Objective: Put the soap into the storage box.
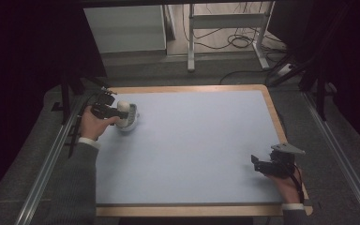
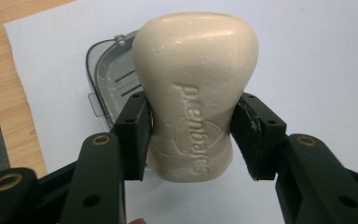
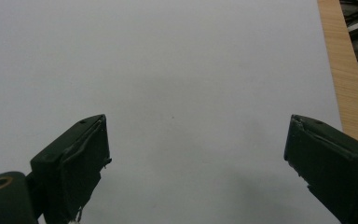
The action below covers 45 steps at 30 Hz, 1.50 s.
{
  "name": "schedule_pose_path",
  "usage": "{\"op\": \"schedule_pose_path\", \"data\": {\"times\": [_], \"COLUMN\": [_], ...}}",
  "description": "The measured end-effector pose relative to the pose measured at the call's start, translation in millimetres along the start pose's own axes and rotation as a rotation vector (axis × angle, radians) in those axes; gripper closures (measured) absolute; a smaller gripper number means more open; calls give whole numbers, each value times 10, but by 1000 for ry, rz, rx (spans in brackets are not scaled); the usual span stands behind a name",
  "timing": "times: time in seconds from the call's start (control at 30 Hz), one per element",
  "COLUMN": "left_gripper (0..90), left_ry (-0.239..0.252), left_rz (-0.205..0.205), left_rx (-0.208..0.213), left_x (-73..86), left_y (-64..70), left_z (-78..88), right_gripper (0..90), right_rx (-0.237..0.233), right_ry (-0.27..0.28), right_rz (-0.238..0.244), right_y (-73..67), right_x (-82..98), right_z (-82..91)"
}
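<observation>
At the counter's (image 1: 192, 140) far left, a cream waisted soap bar (image 2: 196, 93) is clamped at its narrow middle by the left hand-held gripper (image 2: 191, 135), just above a clear plastic soap dish (image 2: 109, 79). Firm but likely slippery, it is best pinched there. Rightward, the right hand-held gripper (image 3: 196, 154) is held apart, empty.

The wooden-edged table (image 1: 267, 101) carries a pale blue mat (image 1: 197, 145); a clear soap dish (image 2: 109, 79) lies on it, just beyond the left jaws.
</observation>
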<state>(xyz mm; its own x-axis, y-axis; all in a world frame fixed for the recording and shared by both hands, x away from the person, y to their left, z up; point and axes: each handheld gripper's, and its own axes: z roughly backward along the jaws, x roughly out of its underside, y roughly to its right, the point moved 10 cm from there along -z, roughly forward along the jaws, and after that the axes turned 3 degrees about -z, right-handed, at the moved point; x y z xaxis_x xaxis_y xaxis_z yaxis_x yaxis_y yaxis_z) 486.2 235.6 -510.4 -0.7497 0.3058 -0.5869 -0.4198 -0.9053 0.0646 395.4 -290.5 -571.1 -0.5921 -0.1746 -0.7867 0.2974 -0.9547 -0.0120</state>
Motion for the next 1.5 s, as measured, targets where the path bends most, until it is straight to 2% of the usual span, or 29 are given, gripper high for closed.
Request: {"op": "schedule_pose_path", "data": {"times": [0.47,0.67,0.93,0.97,1.3,1.37,1.5], "left_gripper": [499,497,481,486,397,380,360], "left_ry": [-65,-83,-99,-83,-44,-29,2], "left_rz": [67,84,84,84,65,74,59], "left_rx": [-21,-33,-39,-30,-3,9,21], "left_x": [-65,-54,-29,-44,-85,-97,-125], "left_y": [-132,-140,-75,-67,29,52,93], "left_z": [-398,-539,-689,-691,-600,-581,-490], "right_gripper": [64,64,64,64,64,64,64], "right_rx": [4,3,5,5,5,6,8], "right_ry": [-6,-9,-12,-11,-10,-10,-11], "right_rz": [0,-3,-1,-1,-1,-4,-6], "right_y": [21,19,17,19,19,21,28], "right_x": [15,24,29,28,26,26,26], "right_z": [-11,-19,-25,-23,-22,-20,-19]}}
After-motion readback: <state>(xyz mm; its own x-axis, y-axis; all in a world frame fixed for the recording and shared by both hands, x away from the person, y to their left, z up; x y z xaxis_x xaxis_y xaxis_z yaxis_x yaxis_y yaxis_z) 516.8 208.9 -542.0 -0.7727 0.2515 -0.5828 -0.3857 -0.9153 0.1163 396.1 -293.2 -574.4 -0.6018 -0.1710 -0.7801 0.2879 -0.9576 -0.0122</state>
